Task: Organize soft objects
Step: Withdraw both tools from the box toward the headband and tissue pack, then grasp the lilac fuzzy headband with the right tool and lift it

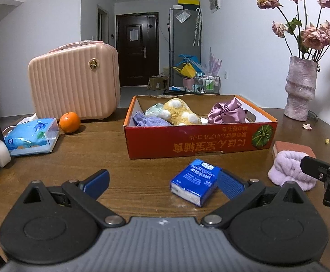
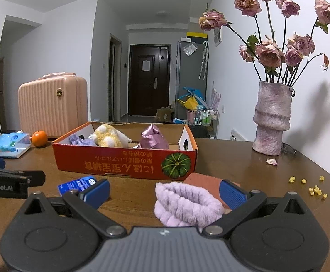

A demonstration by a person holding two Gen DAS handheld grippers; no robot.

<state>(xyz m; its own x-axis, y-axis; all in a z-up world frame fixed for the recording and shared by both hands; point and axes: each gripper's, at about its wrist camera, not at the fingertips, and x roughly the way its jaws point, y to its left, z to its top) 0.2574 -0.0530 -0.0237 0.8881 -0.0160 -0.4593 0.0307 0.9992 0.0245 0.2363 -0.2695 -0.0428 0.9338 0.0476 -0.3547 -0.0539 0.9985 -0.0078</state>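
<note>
An orange cardboard box (image 1: 199, 142) (image 2: 124, 163) on the wooden table holds a yellow plush toy (image 1: 180, 112) (image 2: 108, 136), a purple cloth (image 1: 149, 121), a pale green item (image 1: 154, 110) and a pink satin scrunchie (image 1: 227, 113) (image 2: 152, 139). A blue tissue pack (image 1: 195, 181) (image 2: 77, 184) lies in front of the box, just inside my open left gripper's (image 1: 163, 184) right finger. A fluffy lilac headband (image 2: 185, 202) (image 1: 287, 170) lies between the fingers of my open right gripper (image 2: 165, 193), partly on an orange sponge (image 2: 204, 180) (image 1: 294, 147).
A pink suitcase (image 1: 74, 82) stands behind the box at left, with an orange (image 1: 69, 119) and a blue wipes pack (image 1: 32, 137) beside it. A vase of dried roses (image 2: 272, 117) stands at the right. Yellow crumbs (image 2: 315, 189) dot the table.
</note>
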